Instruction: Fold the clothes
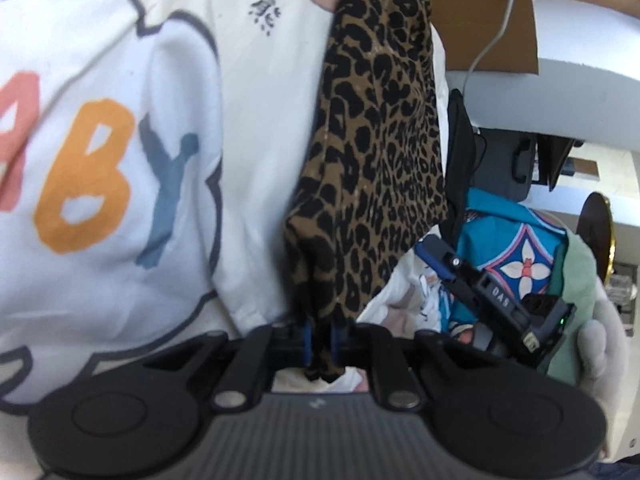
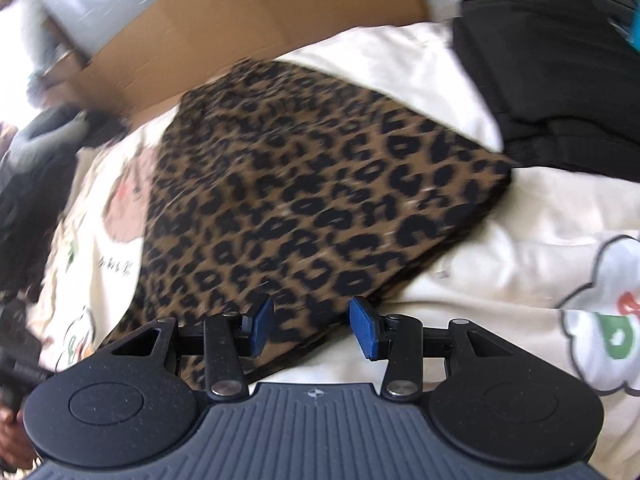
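1. Left of the left gripper [image 1: 320, 338], a cream printed garment [image 1: 120, 140] fills the view.
2. That gripper is clamped tight on the leopard-print cloth [image 1: 372, 140], which rises straight ahead of it.
3. To its right: patterned clothes [image 1: 516, 248], cardboard [image 1: 492, 36], a white cable [image 1: 500, 28].
4. The right gripper [image 2: 312, 330] gapes wide, holding nothing, just above the leopard-print cloth [image 2: 304, 184].
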Tool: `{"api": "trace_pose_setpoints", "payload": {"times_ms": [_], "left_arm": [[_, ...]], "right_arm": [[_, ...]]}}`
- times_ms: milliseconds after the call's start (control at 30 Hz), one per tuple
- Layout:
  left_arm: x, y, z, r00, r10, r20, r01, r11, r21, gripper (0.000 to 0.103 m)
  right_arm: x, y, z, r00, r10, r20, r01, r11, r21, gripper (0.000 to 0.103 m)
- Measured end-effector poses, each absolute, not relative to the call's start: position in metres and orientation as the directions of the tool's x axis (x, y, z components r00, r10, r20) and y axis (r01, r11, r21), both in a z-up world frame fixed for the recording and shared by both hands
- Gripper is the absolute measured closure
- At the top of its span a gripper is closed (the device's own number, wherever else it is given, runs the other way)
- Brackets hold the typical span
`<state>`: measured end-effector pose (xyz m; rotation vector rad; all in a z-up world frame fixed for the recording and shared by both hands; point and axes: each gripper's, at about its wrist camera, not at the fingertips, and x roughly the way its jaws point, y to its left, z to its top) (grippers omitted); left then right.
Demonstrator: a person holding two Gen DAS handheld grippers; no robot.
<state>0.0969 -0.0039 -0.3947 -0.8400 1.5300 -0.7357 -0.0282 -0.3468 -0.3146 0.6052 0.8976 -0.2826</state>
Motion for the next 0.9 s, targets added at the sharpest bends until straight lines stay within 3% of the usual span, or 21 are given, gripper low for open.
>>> {"api": "trace_pose_setpoints", "payload": {"times_ms": [433, 900], "left_arm": [[0.104, -0.004, -0.373, -0.038, -0.807, -0.590, -0.042, 0.591, -0.806, 0.095], [0.108, -0.006, -0.370, -0.034, -0.790, -0.612, -0.035, 0.613, -0.789, 0.095]], "right_arm": [[-0.049, -0.440, -0.317, 0.620, -0.164, -0.767, 0.651, 0.653, 0.387, 0.053], [-0.026, -0.469, -0.338, 0.652, -0.056, -0.756, 0.528, 0.749, 0.399, 0.054]]}}
